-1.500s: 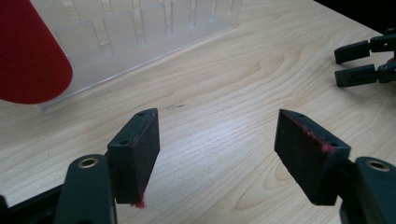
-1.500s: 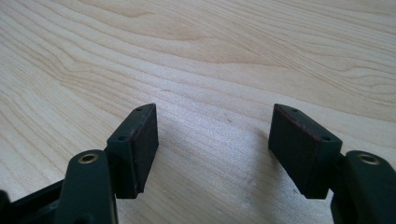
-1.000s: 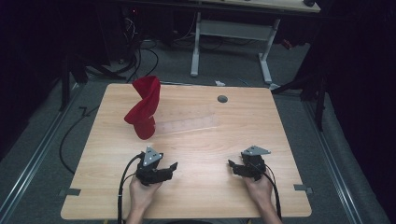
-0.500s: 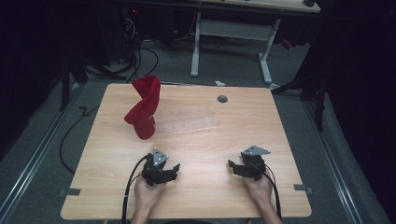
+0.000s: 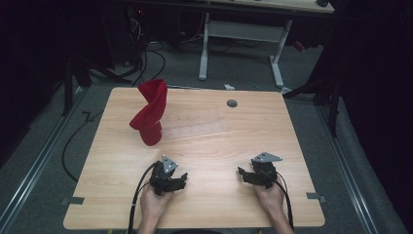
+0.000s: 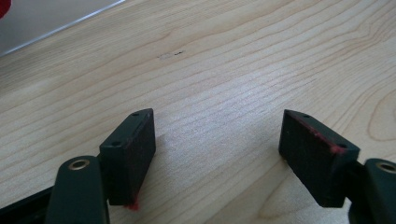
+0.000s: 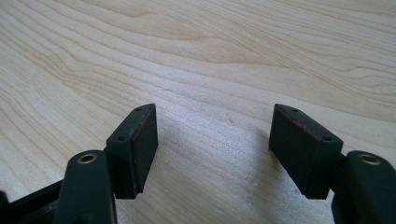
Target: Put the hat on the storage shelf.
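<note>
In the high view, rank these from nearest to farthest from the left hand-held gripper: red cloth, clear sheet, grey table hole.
1. Clear sheet, just ahead of the left hand-held gripper.
2. Red cloth, ahead, toward the table's left.
3. Grey table hole, far side, right of centre.

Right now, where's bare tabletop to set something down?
Free: the strip between left gripper and right gripper, and the right half of the table below the grommet hole. Crowded: far left, where the red cloth stands beside the clear sheet.
</note>
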`<state>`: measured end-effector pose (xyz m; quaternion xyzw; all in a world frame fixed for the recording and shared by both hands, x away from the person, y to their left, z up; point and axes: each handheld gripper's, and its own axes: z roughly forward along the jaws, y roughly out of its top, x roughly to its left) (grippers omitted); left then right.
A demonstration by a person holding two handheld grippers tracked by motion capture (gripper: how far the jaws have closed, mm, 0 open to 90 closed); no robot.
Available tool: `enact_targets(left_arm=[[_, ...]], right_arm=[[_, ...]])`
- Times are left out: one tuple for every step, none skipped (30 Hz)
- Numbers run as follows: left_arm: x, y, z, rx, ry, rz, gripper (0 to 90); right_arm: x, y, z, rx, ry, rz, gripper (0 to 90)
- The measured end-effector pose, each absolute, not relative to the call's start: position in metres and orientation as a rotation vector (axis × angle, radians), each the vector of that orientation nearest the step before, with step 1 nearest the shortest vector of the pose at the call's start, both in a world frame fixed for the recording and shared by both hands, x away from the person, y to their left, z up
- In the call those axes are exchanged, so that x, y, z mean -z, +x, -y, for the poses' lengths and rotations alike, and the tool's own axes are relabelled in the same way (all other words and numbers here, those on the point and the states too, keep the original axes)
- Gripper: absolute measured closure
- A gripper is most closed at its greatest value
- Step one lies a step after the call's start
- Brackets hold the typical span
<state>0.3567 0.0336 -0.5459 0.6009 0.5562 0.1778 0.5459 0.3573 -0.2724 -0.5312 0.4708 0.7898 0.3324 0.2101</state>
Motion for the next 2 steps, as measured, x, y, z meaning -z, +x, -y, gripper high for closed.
enact_targets(left_arm=[[0.5460, 0.3568, -0.0335, -0.423, 1.424, -1.318, 27.4], [0.5461, 0.3568, -0.0335, -0.423, 1.424, -1.318, 27.4]], right_arm=[[0.5312, 0.3573, 0.2724, -0.924, 1.309, -2.196, 32.9], [0.5312, 0.3573, 0.2724, -0.923, 1.310, -2.195, 32.9]])
